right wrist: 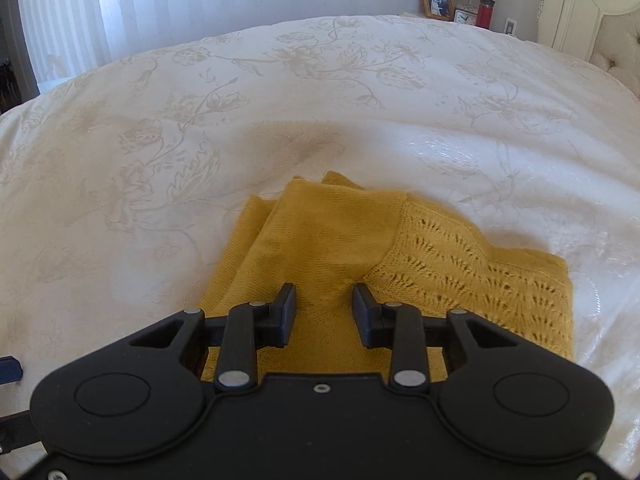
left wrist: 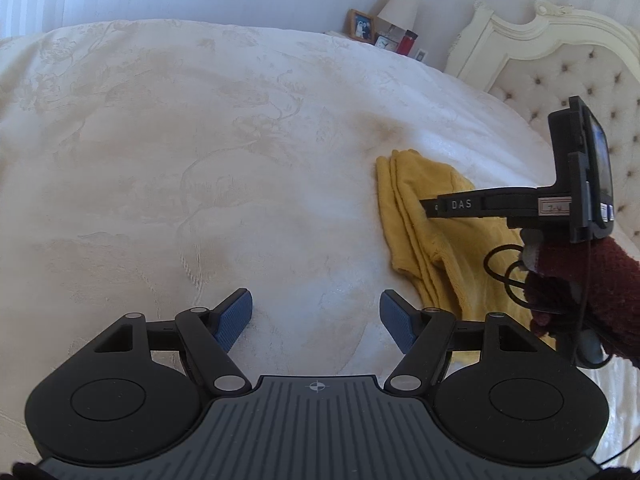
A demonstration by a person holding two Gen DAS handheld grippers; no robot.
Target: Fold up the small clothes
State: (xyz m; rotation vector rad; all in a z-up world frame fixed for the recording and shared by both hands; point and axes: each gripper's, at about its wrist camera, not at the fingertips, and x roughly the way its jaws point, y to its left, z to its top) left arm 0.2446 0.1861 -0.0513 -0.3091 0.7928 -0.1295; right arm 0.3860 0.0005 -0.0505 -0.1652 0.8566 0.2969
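On the near right part of the cream bedspread [right wrist: 160, 128], the yellow knit garment [right wrist: 332, 232] is lying already doubled over — plain knit on the left, lacy panel on the right, layered edges showing at its far left side. Right gripper [right wrist: 324, 304] is hovering low over the garment's near middle, jaws parted with nothing pinched between them; judging by the gap, a fold has just been laid. Left gripper [left wrist: 316, 316] is waiting wide open over bare bedspread, well left of the garment, holding nothing.

Note for the step in hand — the next pinch is best taken at a layered edge, catching every layer, then carried across slowly so the stack is not sliding. Left gripper could be pinning the opposite edge.
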